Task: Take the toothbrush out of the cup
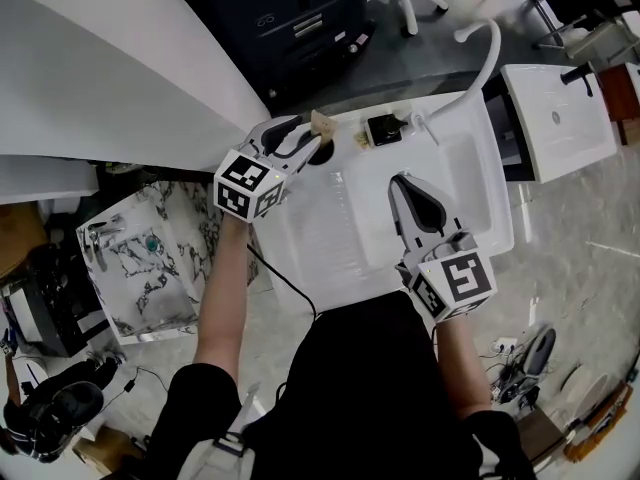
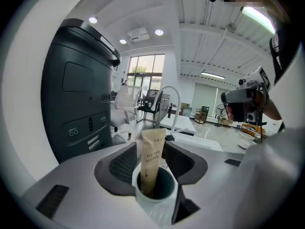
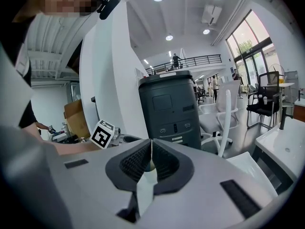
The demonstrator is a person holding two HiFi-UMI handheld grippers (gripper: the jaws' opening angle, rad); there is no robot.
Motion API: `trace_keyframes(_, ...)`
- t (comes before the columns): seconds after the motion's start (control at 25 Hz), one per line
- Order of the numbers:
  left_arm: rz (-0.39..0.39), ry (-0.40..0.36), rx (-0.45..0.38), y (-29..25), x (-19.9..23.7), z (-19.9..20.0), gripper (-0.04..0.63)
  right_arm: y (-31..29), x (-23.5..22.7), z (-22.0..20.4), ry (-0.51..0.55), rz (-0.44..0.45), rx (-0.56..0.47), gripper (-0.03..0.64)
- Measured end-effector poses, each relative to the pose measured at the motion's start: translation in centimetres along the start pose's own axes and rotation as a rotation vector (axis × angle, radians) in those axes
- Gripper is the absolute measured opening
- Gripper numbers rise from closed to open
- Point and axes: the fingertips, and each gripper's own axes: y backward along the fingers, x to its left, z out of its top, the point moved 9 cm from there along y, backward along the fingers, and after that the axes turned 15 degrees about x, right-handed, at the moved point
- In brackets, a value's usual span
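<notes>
A tan toothbrush packet (image 2: 153,154) stands tilted in a pale green cup (image 2: 156,194). My left gripper (image 2: 151,147) is open, one jaw on each side of the packet just above the cup's rim, with a gap on both sides. From the head view the packet (image 1: 322,123) pokes out between the left gripper (image 1: 310,140) jaws at the far left corner of the white counter. My right gripper (image 1: 401,181) hovers over the counter's middle, shut with nothing in it. In its own view the right gripper (image 3: 151,144) has its tips together.
The white counter (image 1: 470,188) has a small black item (image 1: 383,128) and a white faucet (image 1: 482,53) at its far edge. A dark grey machine (image 1: 300,18) stands behind it. A marble-patterned box (image 1: 150,258) sits left, and a white basin (image 1: 560,118) right.
</notes>
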Motion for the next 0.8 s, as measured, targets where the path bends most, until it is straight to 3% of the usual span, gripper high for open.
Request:
trace_keyframes(0.56,-0.066,-0.031,0.041,-3.3,0.8,-0.3,0.204,-1.8,-1.0,0.3,-0.030,-0.001,0.019,0.032)
trace_keyframes(0.8,-0.083,-0.043,0.037,-3.3,0.4,-0.2,0.158,-1.7,-1.1,0.3,-0.043,-0.001,0.012,0.032)
